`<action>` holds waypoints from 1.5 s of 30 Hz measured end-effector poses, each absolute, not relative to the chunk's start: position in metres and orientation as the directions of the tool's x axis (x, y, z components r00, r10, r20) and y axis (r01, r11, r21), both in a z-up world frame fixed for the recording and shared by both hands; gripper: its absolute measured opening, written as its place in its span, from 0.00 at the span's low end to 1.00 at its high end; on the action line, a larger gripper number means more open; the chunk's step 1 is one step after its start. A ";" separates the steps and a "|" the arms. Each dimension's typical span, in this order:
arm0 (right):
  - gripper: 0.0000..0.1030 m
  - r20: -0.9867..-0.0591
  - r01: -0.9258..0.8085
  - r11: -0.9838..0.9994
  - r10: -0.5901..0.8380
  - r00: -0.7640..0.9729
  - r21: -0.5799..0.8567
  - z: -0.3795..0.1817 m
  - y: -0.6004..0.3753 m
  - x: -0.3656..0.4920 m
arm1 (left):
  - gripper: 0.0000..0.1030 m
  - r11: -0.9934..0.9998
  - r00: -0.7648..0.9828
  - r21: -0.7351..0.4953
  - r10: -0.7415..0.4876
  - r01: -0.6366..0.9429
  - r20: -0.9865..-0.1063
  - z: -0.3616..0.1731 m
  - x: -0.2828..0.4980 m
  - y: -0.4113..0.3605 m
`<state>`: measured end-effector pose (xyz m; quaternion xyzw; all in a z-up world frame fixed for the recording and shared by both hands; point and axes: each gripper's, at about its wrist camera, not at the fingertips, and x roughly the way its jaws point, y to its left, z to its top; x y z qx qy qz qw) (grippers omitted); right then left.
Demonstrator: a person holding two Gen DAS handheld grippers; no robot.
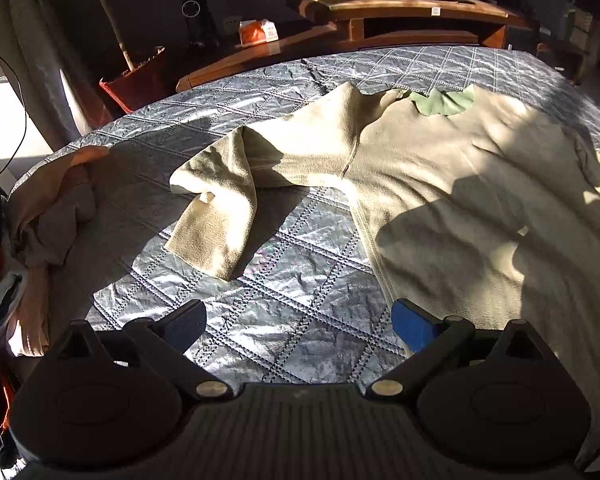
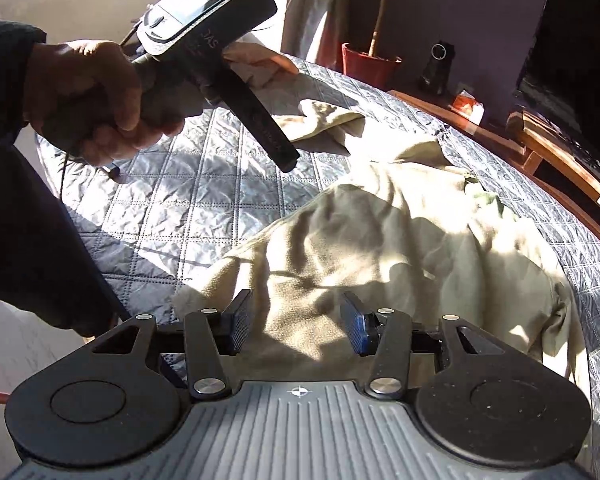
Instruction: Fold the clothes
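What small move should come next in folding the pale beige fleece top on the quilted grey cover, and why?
Probably bring the left claw to the loose sleeve and fold it across the pale beige fleece top: the sleeve lies out sideways on the quilted grey cover, and both claws are open and empty.

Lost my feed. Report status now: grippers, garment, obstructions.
Left gripper open, empty, above quilt. Right gripper open above beige fleece top, nothing gripped. Top spread out, unfolded, one sleeve bent. Clothes pile at edge, clear.

Sweater (image 1: 440,184) on quilt (image 1: 300,312), heap (image 1: 48,208) at left
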<state>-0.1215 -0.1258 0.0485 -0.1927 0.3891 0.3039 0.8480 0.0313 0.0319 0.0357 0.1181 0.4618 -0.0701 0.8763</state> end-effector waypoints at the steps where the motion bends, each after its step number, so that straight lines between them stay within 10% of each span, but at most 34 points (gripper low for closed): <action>1: 0.58 -0.789 -0.706 0.705 0.392 0.472 -0.072 0.046 -0.110 -0.117 | 0.95 0.965 0.564 0.140 -0.008 0.220 -0.825 0.036 0.032 0.036; 12: 0.49 -0.898 -0.761 0.646 0.301 0.320 -0.055 -0.010 -0.045 -0.093 | 0.95 0.985 0.578 0.093 -0.009 0.146 -0.816 0.046 0.037 0.068; 15: 0.05 -0.882 -0.740 0.671 0.324 0.343 -0.041 -0.008 -0.048 -0.088 | 0.95 0.986 0.583 0.084 -0.014 0.141 -0.813 0.049 0.035 0.073; 27: 0.14 -0.818 -0.864 0.496 0.459 0.346 -0.087 0.012 -0.018 -0.124 | 0.95 0.989 0.586 0.065 -0.024 0.131 -0.810 0.053 0.033 0.079; 34: 0.75 -0.690 -0.387 0.909 0.379 0.616 0.154 0.047 -0.175 -0.089 | 0.95 0.988 0.585 0.068 -0.028 0.141 -0.811 0.052 0.033 0.076; 40: 0.31 -0.665 0.130 0.883 0.236 0.709 0.452 0.005 -0.331 -0.101 | 0.95 0.983 0.574 0.076 -0.034 0.166 -0.818 0.048 0.031 0.067; 45: 0.34 -0.601 0.024 0.834 0.377 0.705 0.551 -0.021 -0.345 -0.113 | 0.95 0.962 0.547 0.103 -0.054 0.252 -0.835 0.036 0.026 0.042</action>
